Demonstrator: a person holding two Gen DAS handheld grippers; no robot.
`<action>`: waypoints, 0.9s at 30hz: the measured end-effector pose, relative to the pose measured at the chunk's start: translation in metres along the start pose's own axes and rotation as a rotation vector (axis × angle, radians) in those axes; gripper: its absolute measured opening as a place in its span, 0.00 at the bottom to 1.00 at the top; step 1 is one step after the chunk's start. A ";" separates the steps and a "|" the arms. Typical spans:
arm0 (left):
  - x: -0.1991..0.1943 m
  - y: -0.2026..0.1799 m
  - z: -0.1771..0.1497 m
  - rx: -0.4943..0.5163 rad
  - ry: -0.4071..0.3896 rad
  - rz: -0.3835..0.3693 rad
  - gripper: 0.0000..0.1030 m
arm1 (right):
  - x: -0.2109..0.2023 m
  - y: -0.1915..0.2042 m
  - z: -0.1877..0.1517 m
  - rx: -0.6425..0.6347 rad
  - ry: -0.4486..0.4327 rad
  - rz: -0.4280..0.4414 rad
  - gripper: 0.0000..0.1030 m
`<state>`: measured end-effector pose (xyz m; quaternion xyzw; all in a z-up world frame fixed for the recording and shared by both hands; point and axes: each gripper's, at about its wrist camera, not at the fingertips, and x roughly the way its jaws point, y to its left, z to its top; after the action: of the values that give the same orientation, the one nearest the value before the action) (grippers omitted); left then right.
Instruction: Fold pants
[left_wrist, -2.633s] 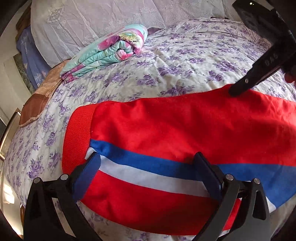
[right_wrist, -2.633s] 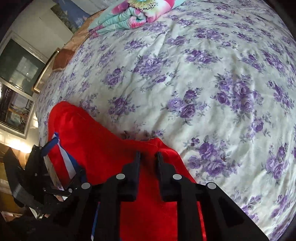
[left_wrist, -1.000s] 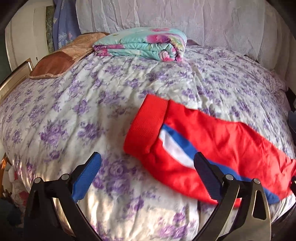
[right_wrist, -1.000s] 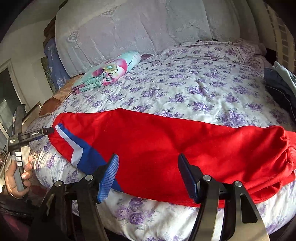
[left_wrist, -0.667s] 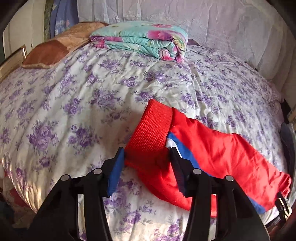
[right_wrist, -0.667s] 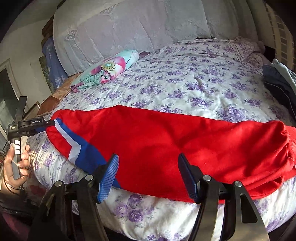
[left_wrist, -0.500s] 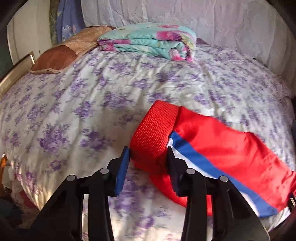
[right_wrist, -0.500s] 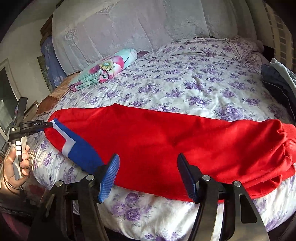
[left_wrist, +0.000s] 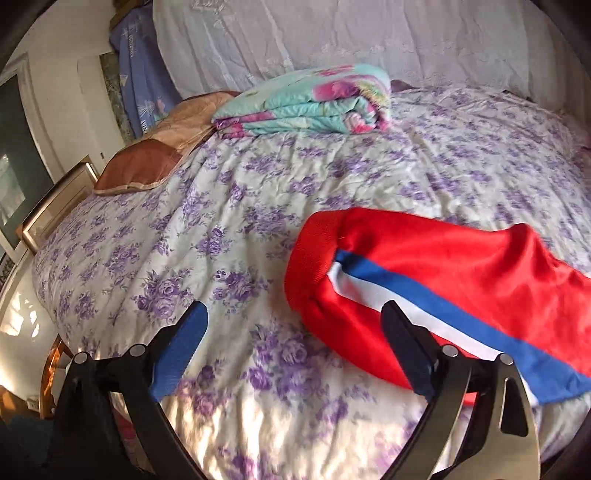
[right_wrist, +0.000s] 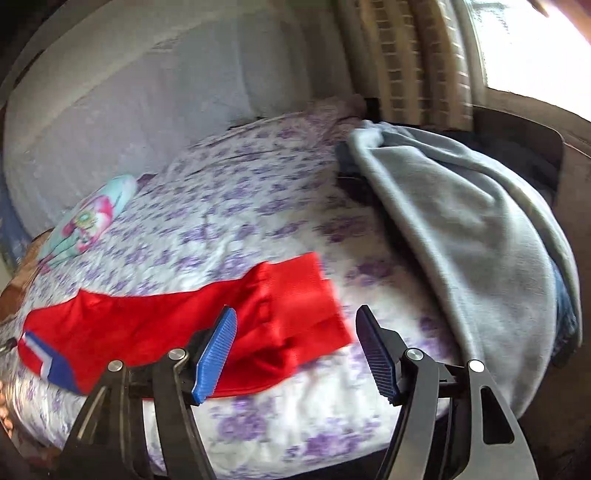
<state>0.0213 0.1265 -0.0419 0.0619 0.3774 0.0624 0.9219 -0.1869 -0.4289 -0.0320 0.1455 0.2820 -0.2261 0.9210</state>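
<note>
Red pants (left_wrist: 436, 269) with a blue and white side stripe lie along the near edge of the flowered bed. In the left wrist view the ribbed cuff end (left_wrist: 310, 258) lies just ahead of my left gripper (left_wrist: 291, 332), which is open and empty, its right finger over the red cloth. In the right wrist view the pants (right_wrist: 155, 325) stretch left, with the ribbed waistband end (right_wrist: 306, 295) between the fingers of my right gripper (right_wrist: 295, 339), which is open, empty and held above the cloth.
A folded teal and pink quilt (left_wrist: 306, 103) lies at the head of the bed, also in the right wrist view (right_wrist: 88, 218). A brown pillow (left_wrist: 147, 162) lies at the left. A grey blanket (right_wrist: 469, 236) is piled at the bed's right side. The flowered sheet (left_wrist: 221, 229) spreads between.
My left gripper, which had closed on the cuff, has opened and let it go. My right gripper has swung right, toward the waistband end, still open.
</note>
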 end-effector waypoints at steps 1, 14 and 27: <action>-0.009 -0.001 0.000 0.001 -0.015 -0.010 0.89 | 0.003 -0.010 0.002 0.025 0.019 -0.010 0.66; -0.038 -0.110 0.006 0.197 -0.103 -0.234 0.92 | 0.056 -0.026 0.006 0.130 0.171 0.049 0.06; 0.028 -0.140 -0.031 0.278 0.036 -0.200 0.94 | 0.030 -0.050 -0.012 0.174 0.102 0.020 0.64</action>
<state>0.0285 -0.0045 -0.1059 0.1498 0.4030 -0.0814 0.8992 -0.1953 -0.4771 -0.0661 0.2390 0.3065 -0.2326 0.8915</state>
